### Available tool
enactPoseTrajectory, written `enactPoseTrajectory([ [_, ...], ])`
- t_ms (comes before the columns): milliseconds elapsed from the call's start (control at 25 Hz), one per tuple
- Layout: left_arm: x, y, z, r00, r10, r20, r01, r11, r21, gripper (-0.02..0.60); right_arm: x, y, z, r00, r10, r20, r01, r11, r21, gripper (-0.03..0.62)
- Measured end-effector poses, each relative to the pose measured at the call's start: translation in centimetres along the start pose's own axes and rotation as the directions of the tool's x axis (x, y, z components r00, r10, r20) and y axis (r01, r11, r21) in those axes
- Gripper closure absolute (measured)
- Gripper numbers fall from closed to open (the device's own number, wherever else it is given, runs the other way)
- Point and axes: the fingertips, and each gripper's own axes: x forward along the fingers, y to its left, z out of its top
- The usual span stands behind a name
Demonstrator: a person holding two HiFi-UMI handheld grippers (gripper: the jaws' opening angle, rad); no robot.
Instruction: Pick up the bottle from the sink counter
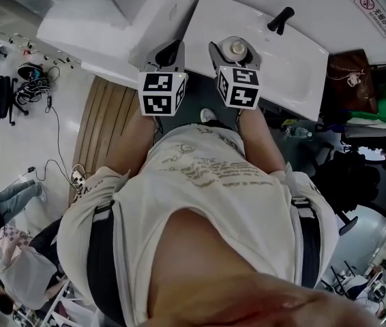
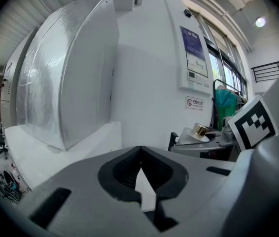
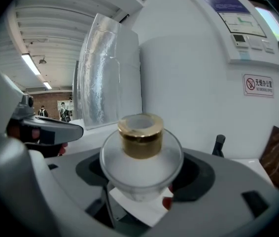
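Both of the person's forearms reach forward side by side towards the sink counter (image 1: 295, 67). The left gripper (image 2: 140, 174) hangs at the counter's front edge, its jaws pressed together on nothing. The right gripper (image 3: 142, 181), over the basin, clamps the bottle (image 3: 140, 147) by its rounded body. Frosted and gold-collared, the bottle looks rigid, smooth and breakable, so a low, firm grip suits it.

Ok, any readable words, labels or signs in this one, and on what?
Nothing can be read for certain.
White wall sign with red prohibition symbol: Chinese characters, too small.
White wall panel with blue top: print blurred.
Pale T-shirt: print illegible.
Gold-capped clear bottle: no print in view.
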Motion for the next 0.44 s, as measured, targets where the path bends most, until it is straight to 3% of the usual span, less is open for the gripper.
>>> enactPoseTrajectory([
  [440,-0.9,0.9,0.0,1.0,0.005,0.002,-0.005,1.0,0.002,0.56,0.0,1.4,0.5,1.0,0.012,0.019,-0.012,1.0,0.004,0.276],
])
